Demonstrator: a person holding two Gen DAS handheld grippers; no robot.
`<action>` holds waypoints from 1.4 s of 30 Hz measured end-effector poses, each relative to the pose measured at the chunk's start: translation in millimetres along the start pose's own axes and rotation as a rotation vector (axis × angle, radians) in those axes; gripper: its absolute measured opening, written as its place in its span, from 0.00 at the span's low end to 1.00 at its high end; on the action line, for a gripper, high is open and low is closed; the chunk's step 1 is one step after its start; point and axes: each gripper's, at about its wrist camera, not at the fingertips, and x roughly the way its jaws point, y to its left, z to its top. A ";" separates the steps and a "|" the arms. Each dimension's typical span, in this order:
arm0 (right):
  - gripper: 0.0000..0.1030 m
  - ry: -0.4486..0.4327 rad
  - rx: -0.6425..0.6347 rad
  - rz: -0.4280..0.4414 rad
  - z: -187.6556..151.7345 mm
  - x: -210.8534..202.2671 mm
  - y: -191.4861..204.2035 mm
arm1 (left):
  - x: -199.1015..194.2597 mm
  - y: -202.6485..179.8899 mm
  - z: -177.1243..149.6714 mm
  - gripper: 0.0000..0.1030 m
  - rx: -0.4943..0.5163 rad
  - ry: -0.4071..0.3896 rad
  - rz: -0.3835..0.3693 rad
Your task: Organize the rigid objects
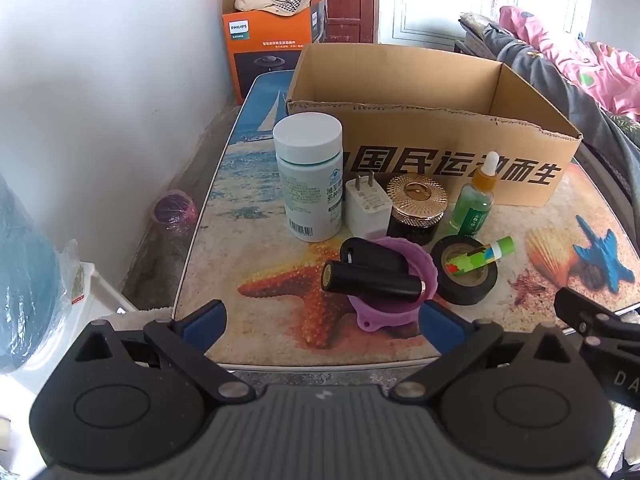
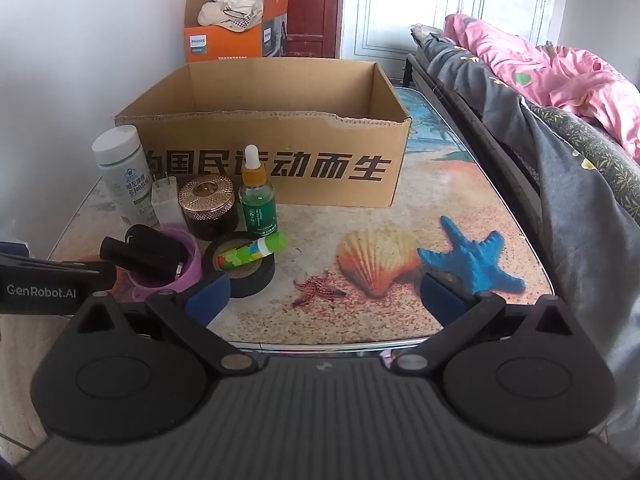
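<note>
Cardboard box [image 2: 276,176] stands open, seemingly empty, black characters across its front.

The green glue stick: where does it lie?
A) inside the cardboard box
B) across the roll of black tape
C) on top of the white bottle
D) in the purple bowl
B: the green glue stick lies slanted across the ring of the black tape roll.

One box [image 2: 280,176], two bottles [image 2: 120,168] [image 2: 257,196], one jar [image 2: 208,206], one tape roll [image 2: 244,276].
</note>
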 end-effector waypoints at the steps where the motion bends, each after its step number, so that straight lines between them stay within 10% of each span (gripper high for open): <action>1: 0.99 -0.001 0.001 0.000 0.7 -0.1 0.2 | -0.1 -0.6 -0.1 1.00 0.000 0.000 0.002; 42: 0.99 -0.011 0.005 0.004 4.9 -1.2 0.4 | -1.1 -4.5 -0.3 1.00 0.022 0.009 0.012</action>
